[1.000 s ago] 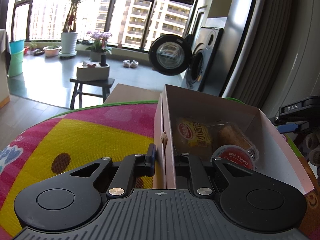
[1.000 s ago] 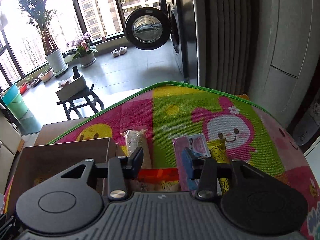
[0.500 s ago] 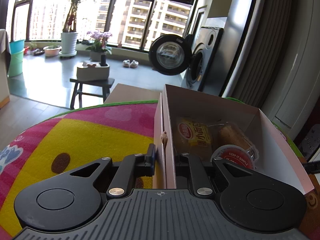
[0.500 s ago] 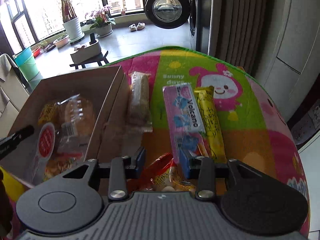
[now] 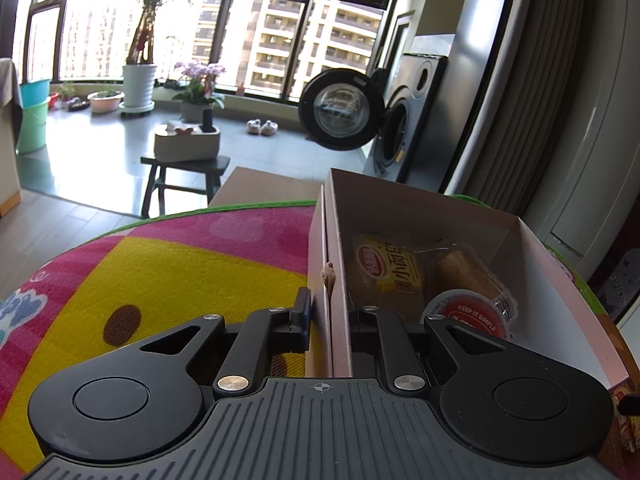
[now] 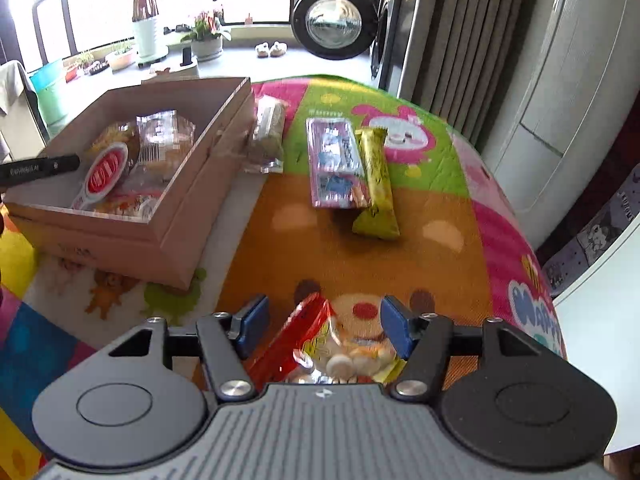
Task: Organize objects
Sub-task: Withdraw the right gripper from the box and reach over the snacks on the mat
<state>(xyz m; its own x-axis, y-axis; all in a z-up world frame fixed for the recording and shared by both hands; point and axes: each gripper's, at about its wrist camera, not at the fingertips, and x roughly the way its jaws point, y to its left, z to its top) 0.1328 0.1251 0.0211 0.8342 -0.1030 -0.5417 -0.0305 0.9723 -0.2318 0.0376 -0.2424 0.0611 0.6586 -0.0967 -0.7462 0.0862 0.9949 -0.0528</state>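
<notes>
Clamping the near wall of the pink cardboard box (image 5: 420, 208), the left gripper (image 5: 329, 322) is sitting with one finger outside the wall and the other inside, both pressed against it. Inside the box, seen from the left wrist, a yellow bun packet (image 5: 390, 270) is lying flat toward the far wall, a wrapped brown cake (image 5: 470, 270) is lying just beside it, and a small tub with a red lid (image 5: 468, 316) is resting nearest the gripper, touching the cake's wrapper. The box is standing on a bright cartoon mat (image 5: 160, 272) that is covering the tabletop.

From the right wrist, the right gripper (image 6: 324, 322) is hovering low over the mat with its blue-padded fingers (image 6: 252, 318) spread wide apart, gripping nothing. A red and clear snack bag (image 6: 320, 344) is lying on the mat between those fingers, touching neither as far as the view is showing. Farther out, a pink Volcano packet (image 6: 334, 162) and a yellow snack bar (image 6: 376, 184) are lying side by side and touching along their long edges. A clear-wrapped brown roll (image 6: 268, 134) is lying against the outer right wall of the box. The box itself is sitting to the left of these loose snacks, open at the top, with the red-lidded tub and crinkled clear wrappers showing inside, and a black finger of the left gripper is reaching in over its left edge.
</notes>
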